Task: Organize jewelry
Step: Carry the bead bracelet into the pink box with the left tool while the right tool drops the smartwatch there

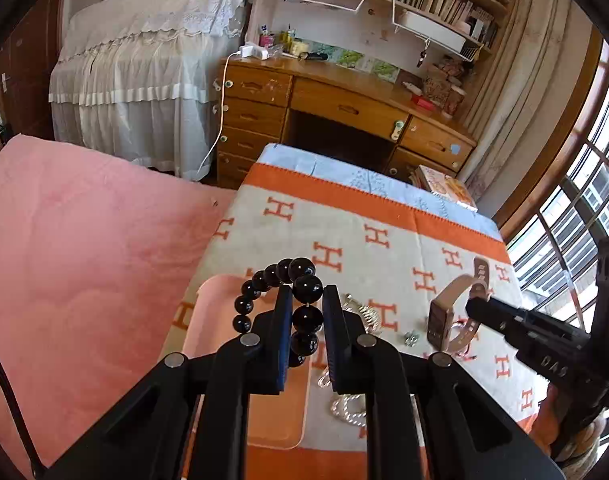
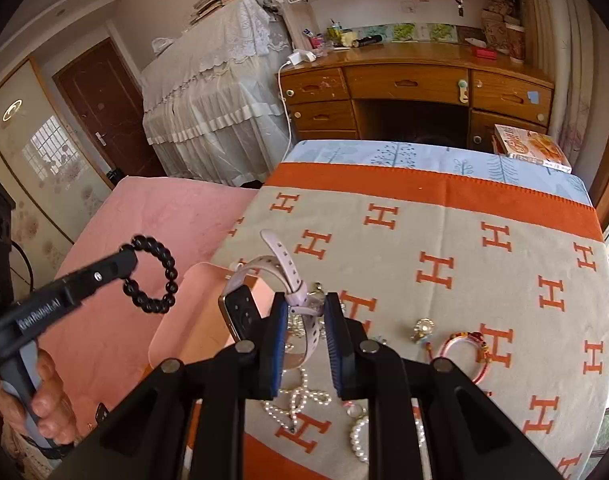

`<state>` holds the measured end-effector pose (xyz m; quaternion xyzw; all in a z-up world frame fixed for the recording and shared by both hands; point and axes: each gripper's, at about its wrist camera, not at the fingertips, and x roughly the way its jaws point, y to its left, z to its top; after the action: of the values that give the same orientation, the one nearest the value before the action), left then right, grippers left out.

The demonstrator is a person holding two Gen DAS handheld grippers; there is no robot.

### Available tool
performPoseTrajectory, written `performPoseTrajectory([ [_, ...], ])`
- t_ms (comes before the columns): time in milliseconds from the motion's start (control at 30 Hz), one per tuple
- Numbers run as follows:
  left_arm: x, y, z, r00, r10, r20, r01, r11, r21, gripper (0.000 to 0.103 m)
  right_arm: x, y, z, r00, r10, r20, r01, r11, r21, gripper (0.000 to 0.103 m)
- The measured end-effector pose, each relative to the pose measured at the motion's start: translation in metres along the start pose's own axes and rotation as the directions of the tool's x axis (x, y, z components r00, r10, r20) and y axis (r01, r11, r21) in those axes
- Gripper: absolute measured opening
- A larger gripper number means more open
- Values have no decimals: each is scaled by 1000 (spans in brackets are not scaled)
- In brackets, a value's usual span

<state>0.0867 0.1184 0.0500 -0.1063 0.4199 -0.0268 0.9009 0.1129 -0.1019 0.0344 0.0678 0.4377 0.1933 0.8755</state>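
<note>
My left gripper (image 1: 307, 292) is shut on a black bead bracelet (image 1: 304, 280) and holds it in the air above a pink tray (image 1: 208, 320). The bracelet also shows in the right wrist view (image 2: 154, 276), hanging from the left gripper (image 2: 130, 258). My right gripper (image 2: 304, 300) is shut on the strap of a pale pink watch (image 2: 264, 280) and holds it above the tray's (image 2: 184, 332) right edge. In the left wrist view the right gripper (image 1: 470, 306) holds the watch (image 1: 448, 316) over the H-patterned blanket (image 1: 384, 256).
On the blanket lie a white pearl necklace (image 2: 300, 396), a pearl bracelet (image 2: 358, 436), a red cord bracelet (image 2: 464, 348), a small gold piece (image 2: 422, 328) and silver pieces (image 1: 364, 312). A pink bed cover (image 1: 84, 240) lies to the left. A wooden desk (image 1: 344, 104) stands behind.
</note>
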Motion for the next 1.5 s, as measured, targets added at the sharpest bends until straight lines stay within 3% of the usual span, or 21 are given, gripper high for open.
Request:
performPoseTrajectory([
  [400, 34, 36, -61, 996, 55, -63, -53, 998, 37, 13, 33, 80, -8, 1000, 14, 16, -13, 998, -57, 18],
  [700, 51, 47, -70, 996, 50, -79, -46, 998, 54, 13, 78, 108, -18, 999, -4, -51, 0, 997, -71, 19],
  [867, 52, 47, -71, 993, 103, -52, -99, 992, 84, 13, 98, 114, -27, 995, -6, -102, -2, 997, -74, 19],
  [1000, 55, 52, -70, 993, 105, -62, -100, 992, 72, 13, 109, 121, -35, 991, -9, -131, -2, 996, -84, 19],
  [1100, 56, 56, -69, 991, 118, -59, -114, 991, 67, 23, 115, 123, -40, 989, -18, -147, 5, 996, -89, 19],
  [1200, 55, 58, -68, 991, 123, -57, -120, 991, 62, 40, 120, 122, -42, 987, -19, -160, 5, 996, -88, 19],
  [1267, 54, 57, -68, 990, 131, -46, -128, 990, 64, 62, 121, 122, -41, 987, -25, -159, 11, 996, -88, 21],
  [1500, 49, 54, -67, 982, 188, -20, -186, 979, 80, 75, 122, 115, -42, 985, -43, -170, 33, 998, -59, 25],
])
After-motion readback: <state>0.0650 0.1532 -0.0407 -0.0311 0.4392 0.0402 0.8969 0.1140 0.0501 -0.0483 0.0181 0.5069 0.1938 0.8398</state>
